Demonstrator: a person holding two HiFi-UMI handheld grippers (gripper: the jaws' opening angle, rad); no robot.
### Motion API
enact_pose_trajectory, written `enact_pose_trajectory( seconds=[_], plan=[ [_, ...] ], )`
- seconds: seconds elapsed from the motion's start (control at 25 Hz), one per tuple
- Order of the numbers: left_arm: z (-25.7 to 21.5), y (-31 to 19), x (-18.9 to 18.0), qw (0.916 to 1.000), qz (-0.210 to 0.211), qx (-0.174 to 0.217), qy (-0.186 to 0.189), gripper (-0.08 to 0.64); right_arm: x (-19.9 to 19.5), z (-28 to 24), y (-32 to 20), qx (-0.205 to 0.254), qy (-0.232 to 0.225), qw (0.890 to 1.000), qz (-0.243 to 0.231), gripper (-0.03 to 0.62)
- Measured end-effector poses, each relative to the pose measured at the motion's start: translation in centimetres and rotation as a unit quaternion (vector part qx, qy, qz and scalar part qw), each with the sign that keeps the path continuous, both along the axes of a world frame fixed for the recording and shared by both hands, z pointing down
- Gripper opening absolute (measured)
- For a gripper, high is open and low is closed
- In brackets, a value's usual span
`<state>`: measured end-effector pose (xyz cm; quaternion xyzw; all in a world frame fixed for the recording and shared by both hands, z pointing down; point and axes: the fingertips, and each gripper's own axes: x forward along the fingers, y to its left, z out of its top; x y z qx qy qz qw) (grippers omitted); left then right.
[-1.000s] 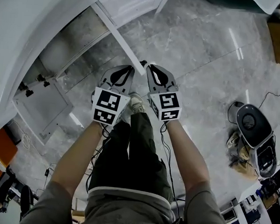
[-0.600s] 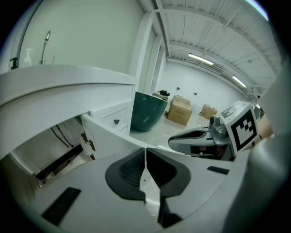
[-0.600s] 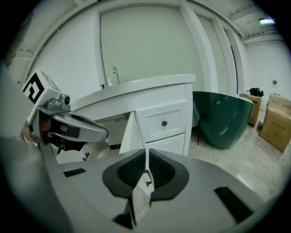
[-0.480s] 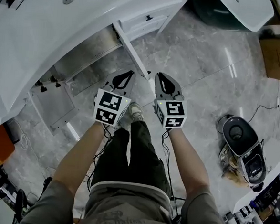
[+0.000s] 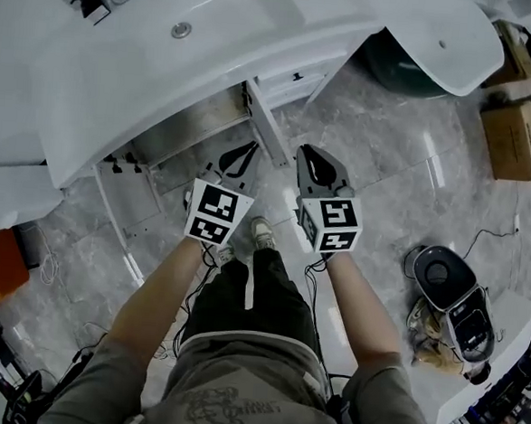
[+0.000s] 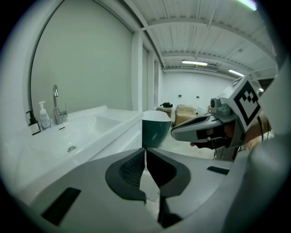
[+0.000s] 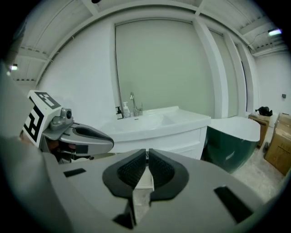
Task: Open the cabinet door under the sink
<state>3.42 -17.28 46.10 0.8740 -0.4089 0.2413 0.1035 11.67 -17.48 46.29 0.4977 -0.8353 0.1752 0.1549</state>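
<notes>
The white sink vanity (image 5: 214, 44) runs across the top of the head view, and the cabinet (image 5: 195, 120) under it stands open. One white door (image 5: 264, 125) swings out edge-on, its end lying between my two grippers. A second door (image 5: 119, 201) hangs open at the left. My left gripper (image 5: 249, 148) and right gripper (image 5: 307, 153) hover side by side above the floor, both shut on nothing. In the left gripper view the shut left gripper (image 6: 145, 152) looks over the basin (image 6: 68, 136). The right gripper (image 7: 147, 154) faces the vanity front (image 7: 168, 139).
A faucet (image 6: 55, 102) and a soap bottle (image 6: 44, 116) stand at the basin's back. A green tub with a white rim (image 5: 413, 54) sits right of the vanity, with cardboard boxes (image 5: 516, 133) beyond. A black-and-white floor machine (image 5: 451, 283) stands at the right. My shoes (image 5: 262, 234) are on the marble floor.
The head view has tilted so more of the basin and tub show. Both grippers sit lower in the frame and have stayed shut. The cabinet door stays swung open.
</notes>
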Motion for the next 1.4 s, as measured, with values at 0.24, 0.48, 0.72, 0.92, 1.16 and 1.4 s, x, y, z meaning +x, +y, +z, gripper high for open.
enact_pose_trajectory(
  seconds=[0.24,0.48,0.72,0.92,1.16,1.4],
  plan=[
    [-8.1,0.3,-2.9,0.9983,-0.021,0.054,0.009,0.026,-3.1,-8.7,0.4,0.040,-0.012,0.999,-0.024,0.039],
    [-16.0,1.4,-5.7,0.9934,-0.046,0.101,0.031,0.026,-6.7,-17.2,2.0,0.080,-0.025,0.995,-0.060,0.040],
    [-22.8,3.6,-7.8,0.9837,-0.057,0.169,0.021,0.026,-10.6,-24.3,4.1,0.129,-0.034,0.984,-0.115,0.040],
    [-26.8,5.6,-10.1,0.9762,-0.075,0.202,0.026,0.026,-13.8,-28.8,6.1,0.163,-0.046,0.972,-0.161,0.040],
    [-31.4,7.8,-14.4,0.9639,-0.118,0.236,0.034,0.026,-18.2,-33.9,8.7,0.199,-0.073,0.952,-0.219,0.040],
    [-35.6,10.9,-18.9,0.9432,-0.160,0.291,-0.012,0.026,-21.9,-37.3,11.7,0.203,-0.120,0.934,-0.270,0.040]
  ],
)
